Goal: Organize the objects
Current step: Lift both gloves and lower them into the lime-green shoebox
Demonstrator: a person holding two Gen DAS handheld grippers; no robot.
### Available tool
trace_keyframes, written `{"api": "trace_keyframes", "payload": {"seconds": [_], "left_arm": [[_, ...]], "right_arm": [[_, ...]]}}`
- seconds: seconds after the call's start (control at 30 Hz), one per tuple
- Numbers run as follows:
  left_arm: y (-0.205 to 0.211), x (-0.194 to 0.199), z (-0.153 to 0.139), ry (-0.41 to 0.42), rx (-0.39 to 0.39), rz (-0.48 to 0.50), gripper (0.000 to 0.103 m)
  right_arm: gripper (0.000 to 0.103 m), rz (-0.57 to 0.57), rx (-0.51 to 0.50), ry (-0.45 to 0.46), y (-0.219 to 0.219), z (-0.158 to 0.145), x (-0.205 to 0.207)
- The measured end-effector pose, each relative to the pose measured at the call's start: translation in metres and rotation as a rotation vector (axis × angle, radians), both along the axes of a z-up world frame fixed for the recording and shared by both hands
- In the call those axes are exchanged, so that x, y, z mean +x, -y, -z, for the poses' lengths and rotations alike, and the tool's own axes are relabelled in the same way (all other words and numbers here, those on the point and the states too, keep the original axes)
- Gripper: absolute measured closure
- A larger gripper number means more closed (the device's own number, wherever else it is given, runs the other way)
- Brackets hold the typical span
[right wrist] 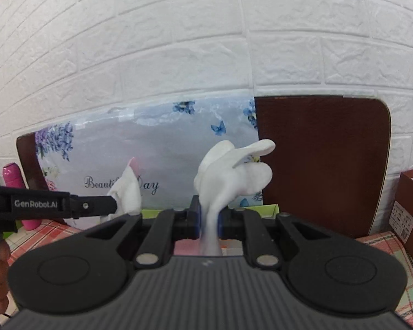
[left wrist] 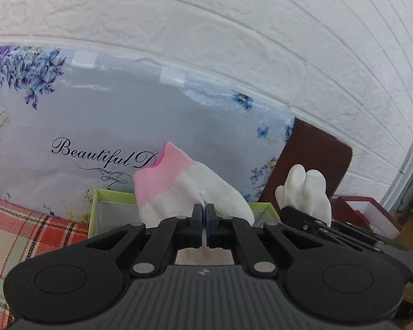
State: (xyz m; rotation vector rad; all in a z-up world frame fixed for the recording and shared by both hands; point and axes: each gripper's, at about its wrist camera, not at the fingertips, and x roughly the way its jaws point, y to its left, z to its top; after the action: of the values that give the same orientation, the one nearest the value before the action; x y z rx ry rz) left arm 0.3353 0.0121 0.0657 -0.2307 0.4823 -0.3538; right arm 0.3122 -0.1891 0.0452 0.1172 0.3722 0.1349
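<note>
Pinching pink-cuffed white sock (left wrist: 179, 189), left gripper (left wrist: 206, 214) had jaws closed tight on fabric, sock held up above green box (left wrist: 111, 206). Right gripper (right wrist: 208, 217) clamped bunched white sock (right wrist: 231, 170) (toe end flopping upward), raised in front of brown board (right wrist: 322, 162). Floral "Beautiful Day" bag (left wrist: 124, 115) leaned on white brick wall (left wrist: 234, 27). Plaid cloth (left wrist: 19, 236) lay beneath. Pink bottle (right wrist: 12, 176) stood far left.

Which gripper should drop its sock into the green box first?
Left, probably. The left gripper, shut on the pink-cuffed white sock, appears over the green-rimmed open cardboard box. The right gripper, clamping the plain white sock, sits toward the box's right end.
</note>
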Motion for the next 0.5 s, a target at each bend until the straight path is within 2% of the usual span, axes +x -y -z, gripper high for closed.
{"api": "trace_keyframes", "payload": {"seconds": [0.03, 0.07, 0.13, 0.17, 0.2, 0.23, 0.3, 0.37, 0.43, 0.5], "left_arm": [[0.001, 0.004, 0.006, 0.002, 0.018, -0.012, 0.102], [0.003, 0.006, 0.013, 0.002, 0.04, -0.026, 0.097], [0.007, 0.009, 0.027, -0.029, 0.108, -0.047, 0.068], [0.008, 0.009, 0.032, -0.042, 0.141, -0.06, 0.042], [0.007, 0.006, 0.036, -0.036, 0.161, -0.077, 0.029], [0.005, 0.001, 0.039, -0.017, 0.168, -0.093, 0.028], [-0.001, -0.002, 0.041, -0.021, 0.156, -0.106, 0.028], [-0.007, -0.006, 0.036, -0.038, 0.118, -0.11, 0.028], [-0.013, -0.017, 0.023, -0.02, 0.088, -0.118, 0.028], [-0.015, -0.033, 0.007, 0.008, 0.075, -0.125, 0.026]], "right_arm": [[0.092, 0.003, -0.001, -0.021, -0.002, 0.009, 0.01], [0.088, 0.005, -0.007, -0.05, -0.003, 0.018, 0.02], [0.071, -0.01, -0.051, -0.161, -0.008, 0.039, 0.036], [0.057, -0.009, -0.076, -0.209, -0.011, 0.048, 0.041], [0.048, -0.003, -0.096, -0.225, -0.013, 0.053, 0.042], [0.045, -0.001, -0.107, -0.214, -0.013, 0.056, 0.039], [0.026, -0.003, -0.116, -0.187, -0.01, 0.057, 0.033], [0.018, 0.004, -0.111, -0.168, -0.005, 0.049, 0.025], [0.014, 0.013, -0.098, -0.134, -0.001, 0.034, 0.012], [0.0, 0.034, -0.076, -0.083, 0.002, 0.013, -0.004]]}}
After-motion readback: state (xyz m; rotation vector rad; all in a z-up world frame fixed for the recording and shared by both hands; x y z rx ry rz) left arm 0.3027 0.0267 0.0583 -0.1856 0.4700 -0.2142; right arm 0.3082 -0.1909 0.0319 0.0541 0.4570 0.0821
